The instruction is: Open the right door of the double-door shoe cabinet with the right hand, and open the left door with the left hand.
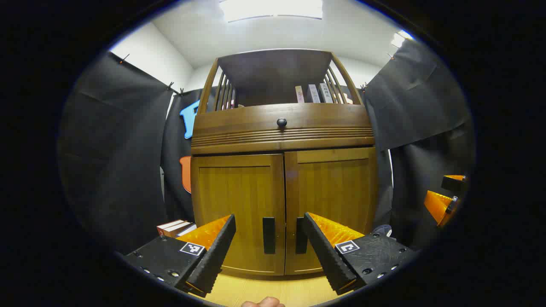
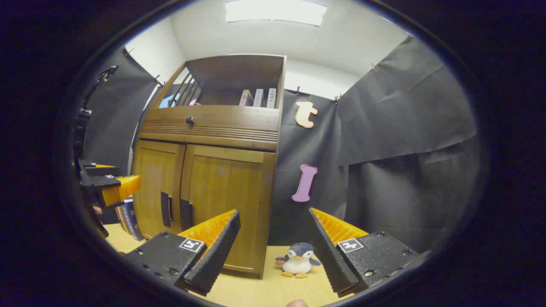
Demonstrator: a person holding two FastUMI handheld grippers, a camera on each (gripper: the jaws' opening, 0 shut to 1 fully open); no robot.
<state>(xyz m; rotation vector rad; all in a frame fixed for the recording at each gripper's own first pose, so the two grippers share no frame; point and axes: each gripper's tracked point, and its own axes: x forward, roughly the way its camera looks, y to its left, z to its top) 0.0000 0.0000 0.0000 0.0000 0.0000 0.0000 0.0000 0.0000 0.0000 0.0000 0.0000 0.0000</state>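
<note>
In the left gripper view the left gripper [image 1: 269,238] is hanging released, its two fingers standing wide apart with nothing between them; a bit of a hand [image 1: 263,303] is showing at the bottom edge; past the fingers the wooden floor [image 1: 256,290] is running up to the shoe cabinet [image 1: 283,128], which is standing straight ahead with both doors closed; the left door [image 1: 236,204] and the right door [image 1: 335,200] are meeting at the middle, and the left handle [image 1: 268,235] and right handle [image 1: 300,235] are sitting just beside that seam, framed between the fingers but apart from them; a stack of books [image 1: 175,227] is lying on the floor left of the cabinet; higher up a drawer knob [image 1: 281,123] is sitting on the front, and more upright books [image 1: 314,93] are standing on the open top shelf; the other gripper is peeking in at the far right edge

In the right gripper view the right gripper [image 2: 274,241] is also hanging released and holding nothing; a toy penguin [image 2: 298,260] is sitting on the floor between its fingers, just right of the cabinet's corner; the cabinet is standing to the left, seen at an angle, doors closed
</note>
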